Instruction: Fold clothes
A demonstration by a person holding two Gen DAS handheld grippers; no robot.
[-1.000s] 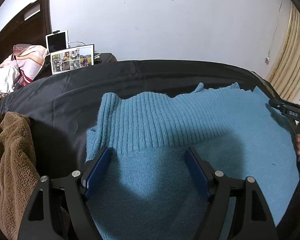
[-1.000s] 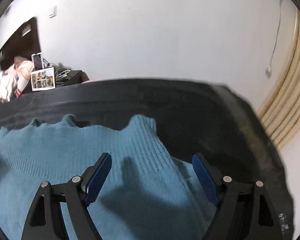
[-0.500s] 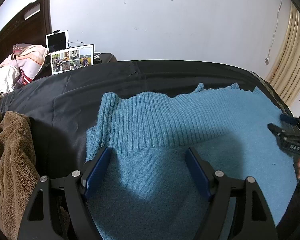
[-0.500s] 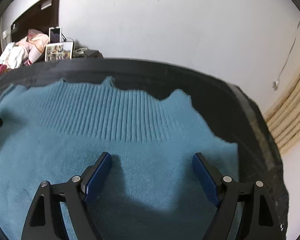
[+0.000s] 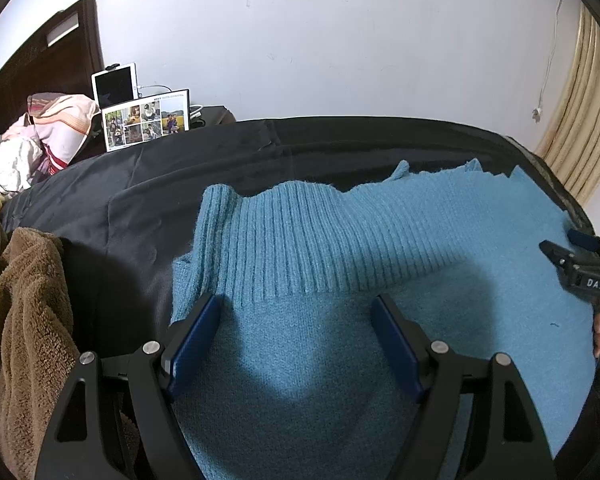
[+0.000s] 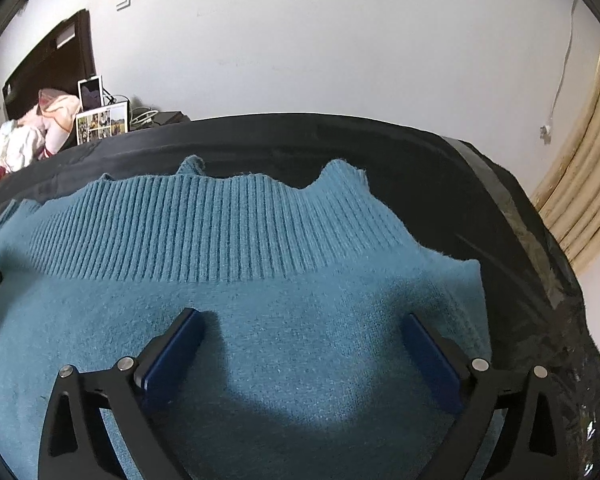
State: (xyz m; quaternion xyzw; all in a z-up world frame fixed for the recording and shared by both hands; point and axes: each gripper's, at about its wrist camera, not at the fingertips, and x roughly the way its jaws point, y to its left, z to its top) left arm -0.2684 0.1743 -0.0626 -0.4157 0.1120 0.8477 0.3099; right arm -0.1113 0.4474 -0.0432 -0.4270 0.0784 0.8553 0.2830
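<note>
Both your tongs — left (image 5: 296,334) and right (image 6: 302,344) — gape wide and empty over the blue sweater (image 6: 260,280), spread on the black-covered bed (image 5: 140,184). You look mid-fold — next, pinch its ribbed hem (image 6: 204,232) beyond.

A fuzzy blue knit sweater (image 5: 340,280) lies flat, ribbed hem outward.

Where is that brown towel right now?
In the left wrist view, the brown towel lies bunched at the left edge on the black sheet, left of the blue sweater; the right wrist view doesn't show it.
</note>
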